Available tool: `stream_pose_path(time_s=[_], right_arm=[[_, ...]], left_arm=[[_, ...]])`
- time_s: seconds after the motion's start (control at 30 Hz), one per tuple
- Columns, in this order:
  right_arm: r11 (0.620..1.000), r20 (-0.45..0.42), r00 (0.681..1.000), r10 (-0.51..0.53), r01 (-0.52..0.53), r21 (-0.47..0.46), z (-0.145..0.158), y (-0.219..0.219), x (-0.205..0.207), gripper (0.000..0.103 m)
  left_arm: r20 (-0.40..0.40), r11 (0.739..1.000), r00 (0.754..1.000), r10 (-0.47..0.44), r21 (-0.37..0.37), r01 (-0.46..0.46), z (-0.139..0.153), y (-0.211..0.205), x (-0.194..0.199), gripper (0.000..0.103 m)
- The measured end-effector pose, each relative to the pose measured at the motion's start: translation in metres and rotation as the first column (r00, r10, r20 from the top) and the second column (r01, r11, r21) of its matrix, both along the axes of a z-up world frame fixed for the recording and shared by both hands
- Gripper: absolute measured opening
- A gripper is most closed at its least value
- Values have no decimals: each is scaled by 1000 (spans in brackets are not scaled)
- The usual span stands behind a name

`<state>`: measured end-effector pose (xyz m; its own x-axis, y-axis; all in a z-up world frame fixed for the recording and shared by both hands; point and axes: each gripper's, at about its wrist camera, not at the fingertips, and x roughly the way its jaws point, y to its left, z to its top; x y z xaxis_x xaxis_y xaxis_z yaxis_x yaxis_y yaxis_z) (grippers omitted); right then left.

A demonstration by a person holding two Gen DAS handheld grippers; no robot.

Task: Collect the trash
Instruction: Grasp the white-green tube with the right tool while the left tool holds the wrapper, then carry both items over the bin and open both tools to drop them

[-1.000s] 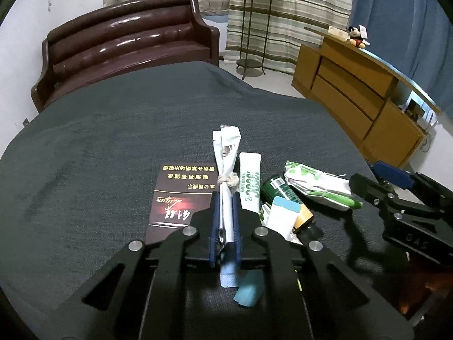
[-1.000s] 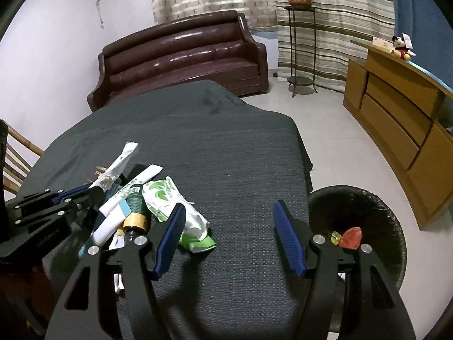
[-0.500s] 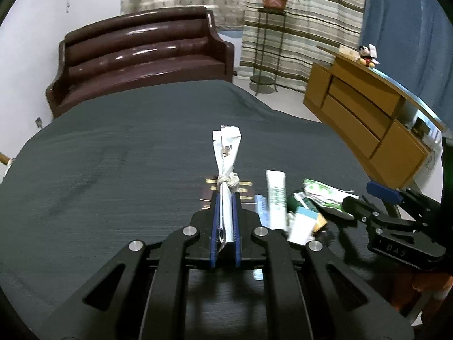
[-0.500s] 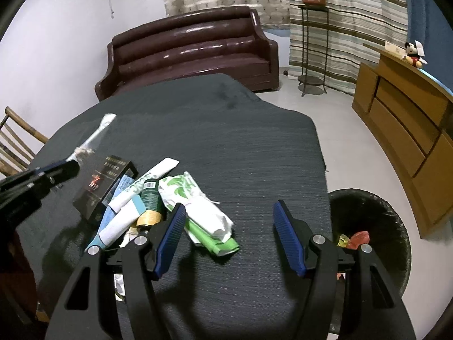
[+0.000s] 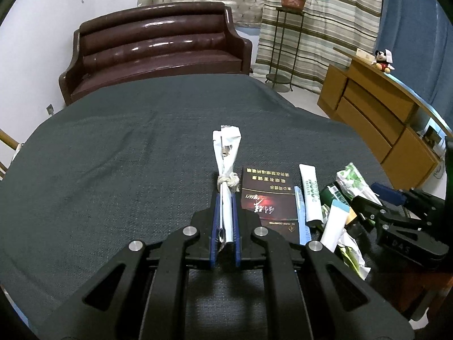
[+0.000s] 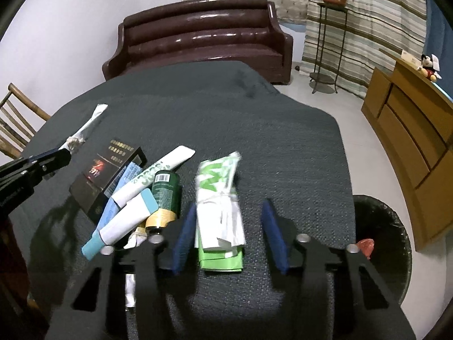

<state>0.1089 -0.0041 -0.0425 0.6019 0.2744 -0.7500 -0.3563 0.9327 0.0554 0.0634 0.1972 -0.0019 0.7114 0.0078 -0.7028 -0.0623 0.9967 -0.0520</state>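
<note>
My left gripper [image 5: 225, 198] is shut on a white rolled wrapper tied with string [image 5: 226, 153] and holds it above the dark cloth; it also shows in the right wrist view [image 6: 85, 130]. My right gripper [image 6: 229, 221] is open, its jaws either side of a green and white packet [image 6: 218, 198], not closed on it. A pile of trash lies to the left of it: a dark box [image 6: 107, 175], white tubes [image 6: 153, 172], a green can [image 6: 165, 192]. The pile shows in the left wrist view around the box [image 5: 269, 195].
A black-lined trash bin [image 6: 379, 243] stands on the floor to the right of the table, with a red scrap inside. A brown sofa [image 5: 158, 53] is behind the table. A wooden cabinet [image 5: 379, 113] is at the right. A wooden chair [image 6: 17, 119] is at the left.
My left gripper has lifted the rolled wrapper and carried it left, away from the pile. My right gripper has moved forward so the green and white packet lies between its open jaws.
</note>
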Motion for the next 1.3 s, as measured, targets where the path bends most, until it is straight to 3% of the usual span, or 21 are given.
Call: stream_pose_path(time_s=[0.07,0.57,0.9,1.3], right_arm=[[1000,-9,1000,5,-5,4,-1,1,0,31],[995,70,993,-94,92,26,9,-33,-25,31],[974,126,966,-227,225,29,18,-89,-45,31],[933,141,923,-357,359,14,18,-153,-42,31]], left_arm=[[2,1000,1000,0,1,0,0,0,0,9],[43,999,998,-49,-8,49,7,-24,-10,9],[71,987,985,-157,-7,158,10,-88,-11,9],[79,951,948,-309,-3,310,1,-176,0,9]])
